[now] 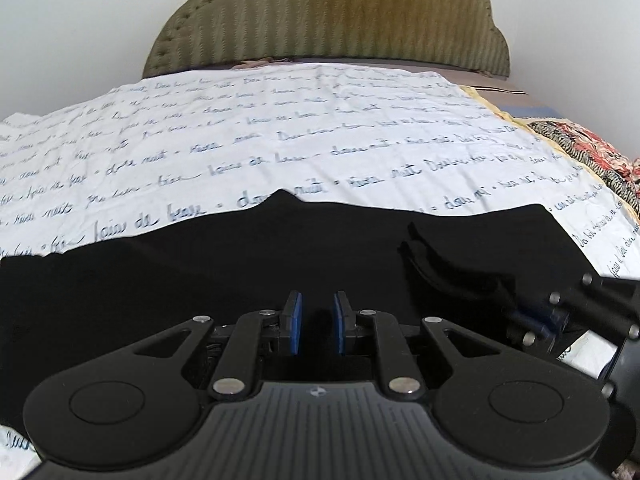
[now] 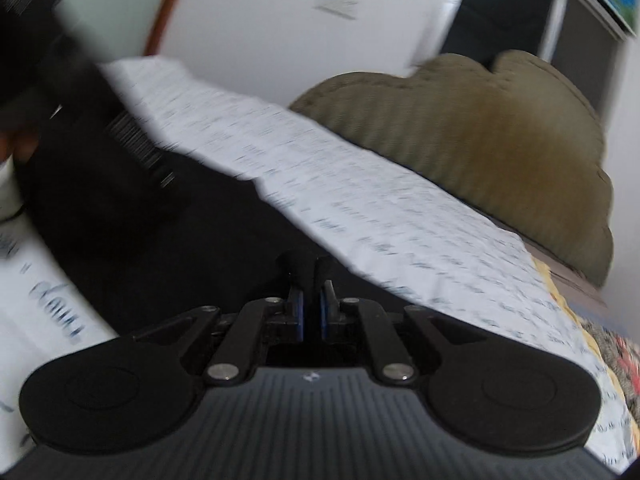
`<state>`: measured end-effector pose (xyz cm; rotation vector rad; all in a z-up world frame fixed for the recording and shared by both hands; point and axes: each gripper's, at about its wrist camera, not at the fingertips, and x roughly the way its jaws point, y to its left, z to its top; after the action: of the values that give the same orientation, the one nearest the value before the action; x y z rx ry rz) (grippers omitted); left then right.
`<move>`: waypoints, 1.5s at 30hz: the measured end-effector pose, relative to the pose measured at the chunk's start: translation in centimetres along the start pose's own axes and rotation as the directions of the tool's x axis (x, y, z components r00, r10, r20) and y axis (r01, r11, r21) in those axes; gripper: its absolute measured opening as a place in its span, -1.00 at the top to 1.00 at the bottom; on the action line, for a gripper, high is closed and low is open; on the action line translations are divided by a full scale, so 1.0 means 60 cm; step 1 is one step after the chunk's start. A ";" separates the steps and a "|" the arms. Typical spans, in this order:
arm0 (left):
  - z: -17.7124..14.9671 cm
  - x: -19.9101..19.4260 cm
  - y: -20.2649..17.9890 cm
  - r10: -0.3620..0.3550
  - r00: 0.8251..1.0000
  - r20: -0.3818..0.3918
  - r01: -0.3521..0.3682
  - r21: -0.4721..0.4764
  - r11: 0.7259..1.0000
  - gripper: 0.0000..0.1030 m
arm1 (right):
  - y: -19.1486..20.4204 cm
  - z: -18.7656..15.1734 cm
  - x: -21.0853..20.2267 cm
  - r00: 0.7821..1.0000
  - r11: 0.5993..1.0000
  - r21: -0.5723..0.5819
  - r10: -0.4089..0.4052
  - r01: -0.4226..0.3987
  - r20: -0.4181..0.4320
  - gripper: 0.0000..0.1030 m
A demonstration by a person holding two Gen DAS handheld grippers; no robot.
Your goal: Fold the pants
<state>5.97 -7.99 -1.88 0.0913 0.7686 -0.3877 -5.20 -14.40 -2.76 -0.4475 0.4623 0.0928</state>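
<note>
Item: black pants, laid on a bed over a white sheet printed with blue handwriting. In the left wrist view the cloth fills the lower half of the picture, its long axis running from 9 o'clock to 3 o'clock; the far edge is uneven, with a small peak near centre. Which end is waist and which is hem cannot be told.

Left tongs: blue pads drawn near together with a narrow gap, black cloth directly beyond them. Whether cloth is pinched between the pads cannot be told against the dark fabric.

Right tongs: clenched on a fold of the pants, a bunch of black cloth standing out above the tips at 12 o'clock. This view is blurred and tilted; here the pants run from 10 o'clock down toward 5 o'clock. The same tongs show at 4 o'clock in the left wrist view, a strip of cloth curving toward them.

Surroundings: green padded headboard at 12 o'clock against a white wall; patterned red-and-black spread at 3 o'clock beside the sheet.
</note>
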 end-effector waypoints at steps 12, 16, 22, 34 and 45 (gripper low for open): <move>-0.011 -0.017 0.068 0.032 0.999 0.012 -0.031 -0.079 0.996 0.16 | 0.038 0.001 0.000 0.998 0.999 -0.041 0.033 -0.035 -0.046 0.83; -0.019 -0.045 0.089 0.075 0.993 0.087 -0.066 -0.098 0.993 -0.62 | 0.053 0.003 0.006 0.997 0.998 -0.052 0.035 -0.039 -0.062 0.83; -0.021 -0.077 0.113 0.152 0.979 0.134 -0.145 -0.056 0.988 -0.62 | 0.067 -0.005 0.016 0.994 0.996 -0.079 0.028 -0.036 -0.101 0.77; -0.068 -0.116 0.275 0.248 0.966 0.073 -0.214 -0.312 0.926 -0.62 | 0.109 0.001 0.003 0.994 0.971 -0.236 0.006 -0.033 -0.112 0.67; -0.070 -0.131 0.254 0.243 0.965 0.099 -0.216 -0.227 0.950 -0.62 | 0.120 -0.001 -0.021 0.995 0.959 -0.282 -0.014 -0.013 -0.095 0.66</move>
<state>3.78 9.43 -0.35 -0.0464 0.6624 -0.0860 -7.68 -7.95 -5.10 -0.7359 0.5460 0.1383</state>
